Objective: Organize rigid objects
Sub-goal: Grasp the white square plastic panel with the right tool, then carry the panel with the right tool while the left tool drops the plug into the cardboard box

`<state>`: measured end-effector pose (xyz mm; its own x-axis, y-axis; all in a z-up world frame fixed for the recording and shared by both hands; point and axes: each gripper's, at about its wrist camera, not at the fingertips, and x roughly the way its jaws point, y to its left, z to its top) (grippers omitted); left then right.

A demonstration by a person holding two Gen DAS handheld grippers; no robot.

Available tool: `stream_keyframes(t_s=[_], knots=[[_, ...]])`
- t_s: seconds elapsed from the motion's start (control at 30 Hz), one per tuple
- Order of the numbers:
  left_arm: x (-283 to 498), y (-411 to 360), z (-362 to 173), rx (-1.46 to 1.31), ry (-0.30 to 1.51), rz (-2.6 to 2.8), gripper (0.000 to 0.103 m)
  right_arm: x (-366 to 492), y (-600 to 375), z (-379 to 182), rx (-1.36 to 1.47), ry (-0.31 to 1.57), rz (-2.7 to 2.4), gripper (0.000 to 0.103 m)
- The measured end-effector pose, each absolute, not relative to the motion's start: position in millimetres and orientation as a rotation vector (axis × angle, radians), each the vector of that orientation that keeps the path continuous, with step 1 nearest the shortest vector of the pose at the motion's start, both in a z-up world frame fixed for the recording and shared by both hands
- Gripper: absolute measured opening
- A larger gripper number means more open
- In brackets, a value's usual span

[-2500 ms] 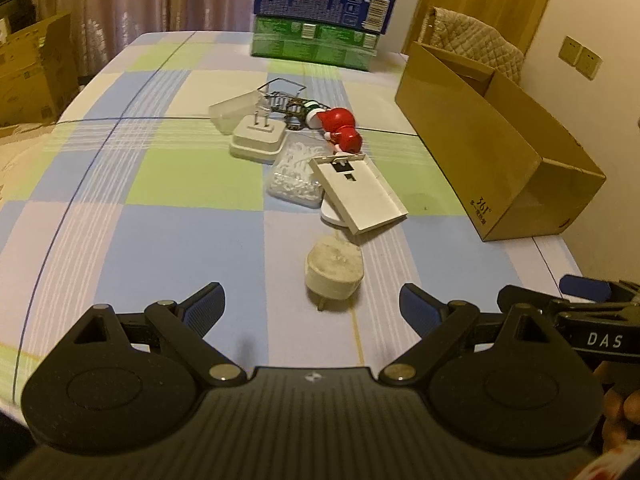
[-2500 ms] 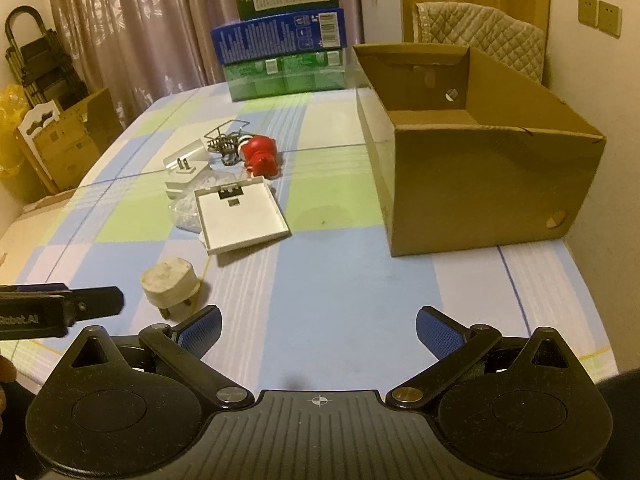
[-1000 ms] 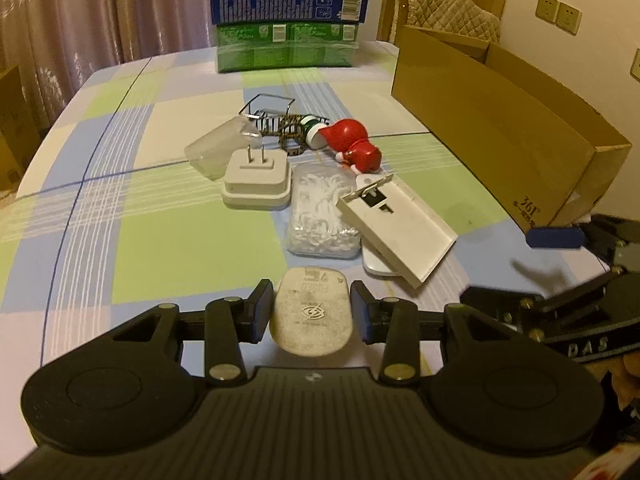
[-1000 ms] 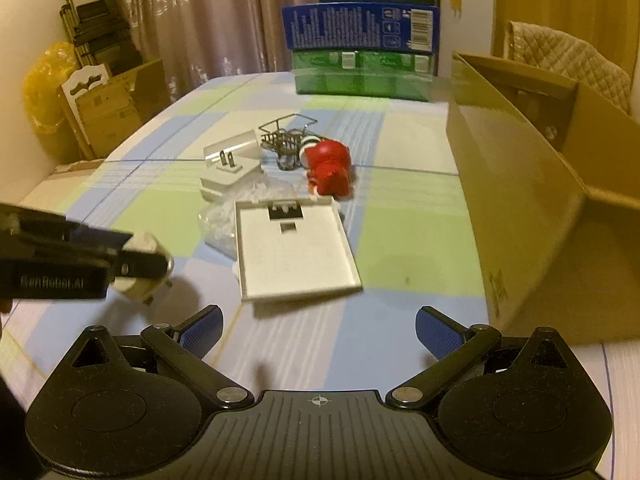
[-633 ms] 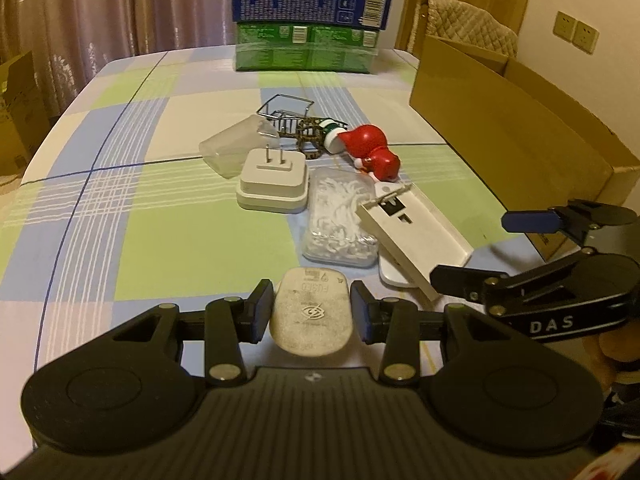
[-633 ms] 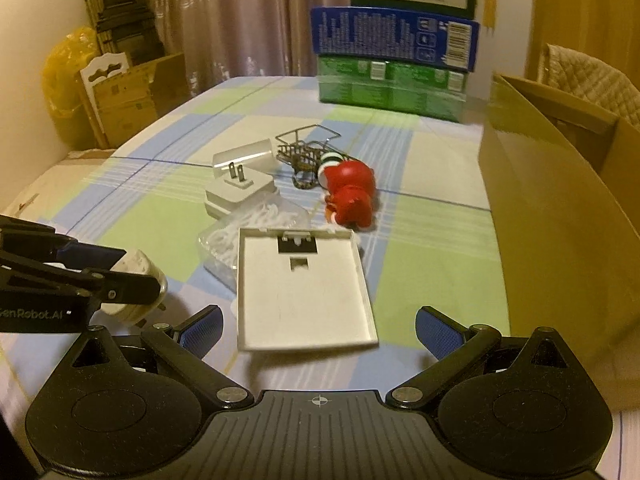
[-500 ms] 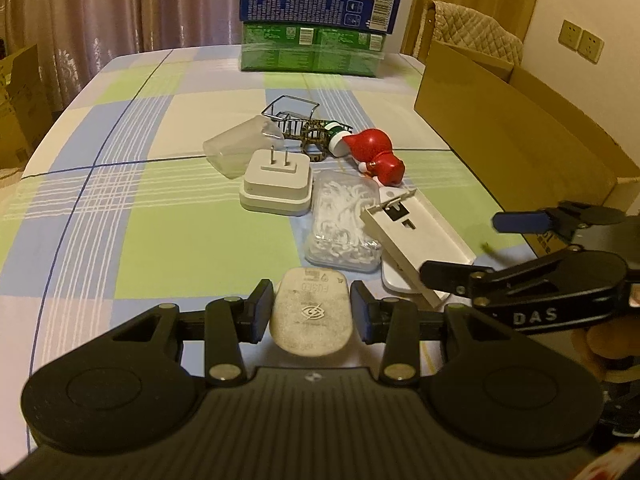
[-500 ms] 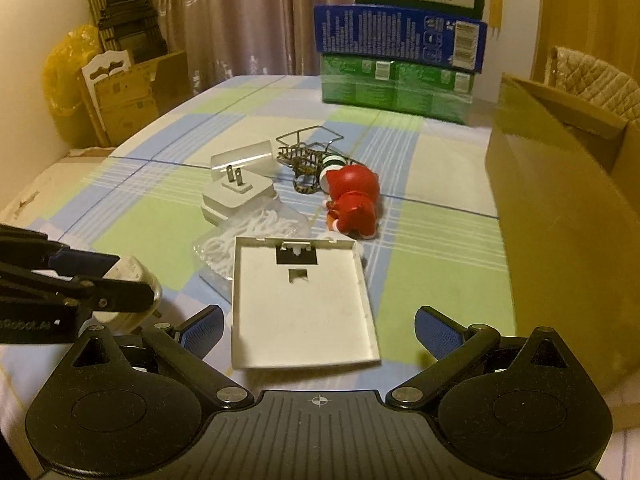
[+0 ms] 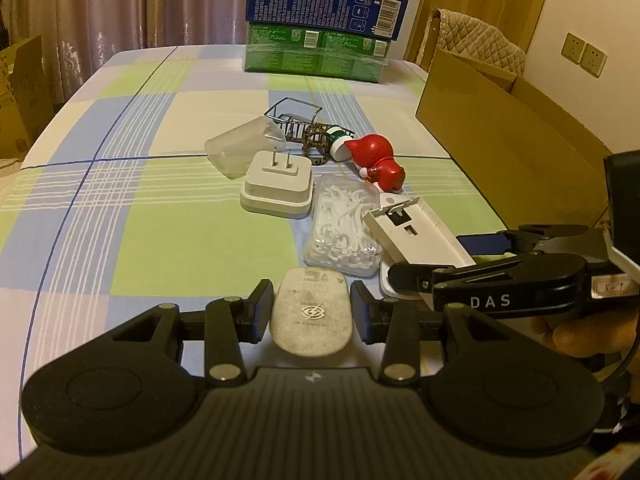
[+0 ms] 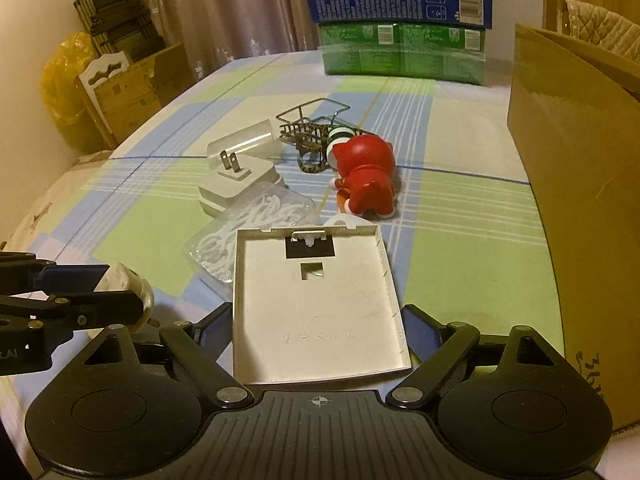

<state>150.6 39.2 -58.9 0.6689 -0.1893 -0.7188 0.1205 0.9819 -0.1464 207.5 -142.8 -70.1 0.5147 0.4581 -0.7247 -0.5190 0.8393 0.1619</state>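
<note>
Left gripper (image 9: 312, 316): bottom centre of the left wrist view, jaws pinching the oval plug adapter (image 9: 312, 316) from both sides, flat marked face up.
Right gripper (image 10: 318, 328): bottom centre of the right wrist view, jaws spread either side of the near end of the white tray cover (image 10: 318, 300); whether the pads touch its edges cannot be told.
White tray cover: open side up, near end between the right jaws, far end resting on the clear bag of white ties (image 10: 256, 224); in the left wrist view seen right of centre (image 9: 416, 236).
Clear bag of white ties: centre of the left wrist view (image 9: 340, 224), on the checked surface (image 9: 180, 232), just beyond the held adapter.
White charger block (image 9: 276, 188): prongs up, just left of the bag, touching the clear plastic cup (image 9: 240, 150) lying on its side behind it.
Red figurine (image 10: 366, 178): lying just beyond the tray cover, centre of the right wrist view.
Wire basket (image 9: 298, 116): beyond the figurine, upper centre, with a patterned band (image 9: 316, 144) against it.
Cardboard box (image 9: 520, 120): open, right edge of both views.
Stacked cartons (image 9: 320, 32): top centre, at the far end of the surface.
</note>
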Motion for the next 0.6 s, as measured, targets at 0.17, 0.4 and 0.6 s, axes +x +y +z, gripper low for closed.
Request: stream_keyframes(t_s=[0.17, 0.4, 0.6], knots=[[149.0, 38.7, -57.3, -0.091, 0.815, -0.177, 0.036, 197.4, -138.4, -62.7, -0.160, 0.796, 0.554, 0.084], [144.6, 31.1, -49.2, -0.074, 0.798, -0.200, 0.036, 190.2, -145.3, -56.4, -0.186, 0.794, 0.515, 0.084], [137.1, 24.2, -36.6, -0.062, 0.775, -0.224, 0.036, 183.8, -150.4, -39.2, -0.185, 0.766, 0.493, 0.084]])
